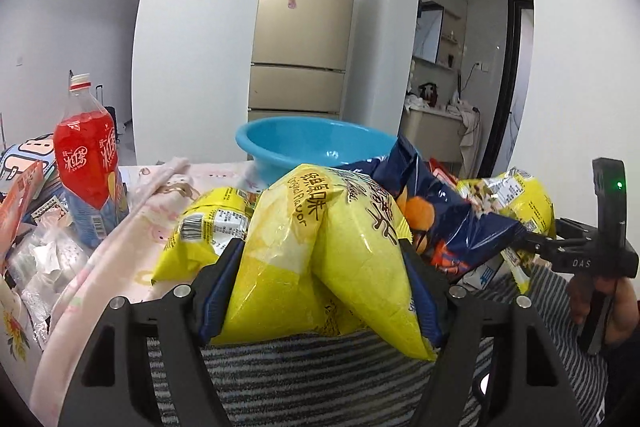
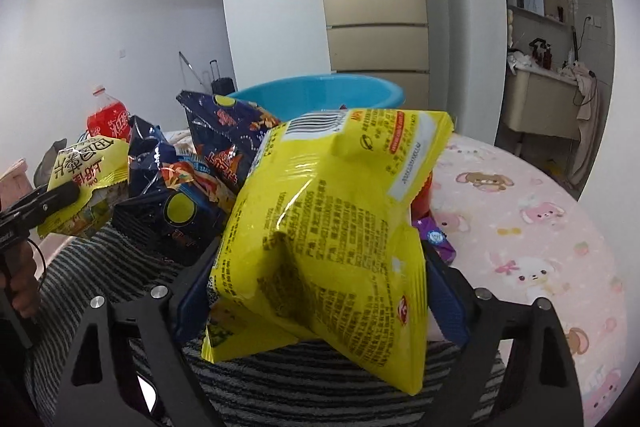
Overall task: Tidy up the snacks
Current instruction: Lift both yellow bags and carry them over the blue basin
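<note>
In the left wrist view, your left gripper (image 1: 324, 287) was clamped on a yellow chip bag (image 1: 320, 259), its blue pads pressing both sides. That bag sat in front of the blue basin (image 1: 312, 143), above the striped cloth (image 1: 304, 375). A navy snack bag (image 1: 436, 203) lay to the right of the held bag, nearer than the basin, and a red drink bottle (image 1: 86, 163) stood well to the basin's left.

In the right wrist view, your right gripper (image 2: 320, 291) was clamped on a second yellow bag (image 2: 332, 235), held in front of the basin (image 2: 320, 93). Navy bags (image 2: 192, 187) lay left of it, below the basin, and your left gripper (image 2: 40, 207) gripped its bag (image 2: 86, 171) far left.
</note>
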The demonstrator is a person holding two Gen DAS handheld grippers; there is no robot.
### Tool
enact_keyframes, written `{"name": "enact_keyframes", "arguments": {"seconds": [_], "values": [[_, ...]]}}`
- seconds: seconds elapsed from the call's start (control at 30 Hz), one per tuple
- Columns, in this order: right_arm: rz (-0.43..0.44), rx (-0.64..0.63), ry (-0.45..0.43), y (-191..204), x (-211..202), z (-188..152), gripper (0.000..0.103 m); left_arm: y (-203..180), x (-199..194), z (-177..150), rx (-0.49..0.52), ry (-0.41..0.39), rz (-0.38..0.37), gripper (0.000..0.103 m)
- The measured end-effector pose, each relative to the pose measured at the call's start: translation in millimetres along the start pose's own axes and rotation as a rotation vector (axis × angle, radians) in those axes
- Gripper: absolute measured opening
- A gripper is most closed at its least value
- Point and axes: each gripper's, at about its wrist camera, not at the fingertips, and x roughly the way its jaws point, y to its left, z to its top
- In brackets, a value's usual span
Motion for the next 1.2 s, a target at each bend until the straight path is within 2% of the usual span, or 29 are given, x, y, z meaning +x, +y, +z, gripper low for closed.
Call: {"name": "enact_keyframes", "arguments": {"seconds": [0.2,0.43,0.57,0.87,1.07,1.2], "values": [[-0.029,-0.044,-0.113,3.7,-34.0,7.6,0.088,-0.7,-9.4,10.8,-0.006,-0.023,0.009,0.076],[-0.006,-0.076,-0.223,6.4,-69.9,38.2,0.086,-9.4,-35.3,56.7,-0.018,-0.079,0.031,0.076],[0.017,-0.119,-0.294,17.0,-87.4,62.7,0.086,-16.8,-50.2,84.8,-0.018,-0.127,0.040,0.076],[0.033,-0.169,-0.480,26.6,-130.5,133.0,0.086,-44.1,-87.1,154.1,0.024,-0.290,0.031,0.076],[0.071,-0.140,-0.566,26.1,-134.7,179.1,0.086,-52.0,-84.8,189.0,0.028,-0.334,0.029,0.076],[0.103,-0.099,-0.618,25.3,-129.9,205.7,0.086,-50.8,-69.1,206.1,0.005,-0.327,0.015,0.076]]}}
